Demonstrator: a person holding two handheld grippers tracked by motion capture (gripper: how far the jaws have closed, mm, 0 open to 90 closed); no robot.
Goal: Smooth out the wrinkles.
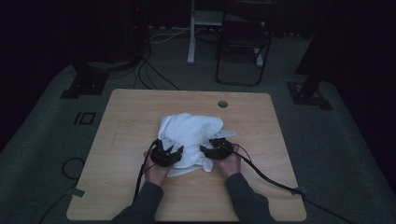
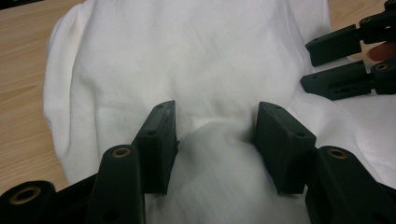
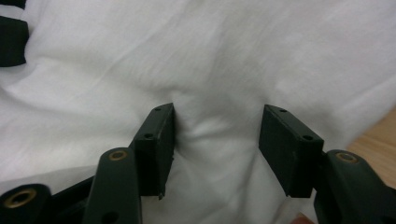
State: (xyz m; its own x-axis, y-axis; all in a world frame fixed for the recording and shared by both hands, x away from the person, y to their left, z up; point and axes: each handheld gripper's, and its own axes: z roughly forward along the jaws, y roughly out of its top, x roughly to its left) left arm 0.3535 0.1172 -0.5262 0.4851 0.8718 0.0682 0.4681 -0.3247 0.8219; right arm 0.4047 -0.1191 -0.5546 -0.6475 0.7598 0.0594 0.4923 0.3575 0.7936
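A crumpled white cloth lies heaped in the middle of the wooden table. My left gripper sits at the cloth's near left edge. In the left gripper view my left gripper has a raised fold of the cloth bulging between its jaws, touching both pads. My right gripper rests at the cloth's near right edge. In the right gripper view my right gripper stands over the cloth, a small ridge beside one pad and a gap to the other. Both point into the heap, facing each other.
A round cable hole sits near the table's far edge. Black cables trail from both grippers across the near part of the table. Beyond the table stand a dark chair and a white post on grey floor.
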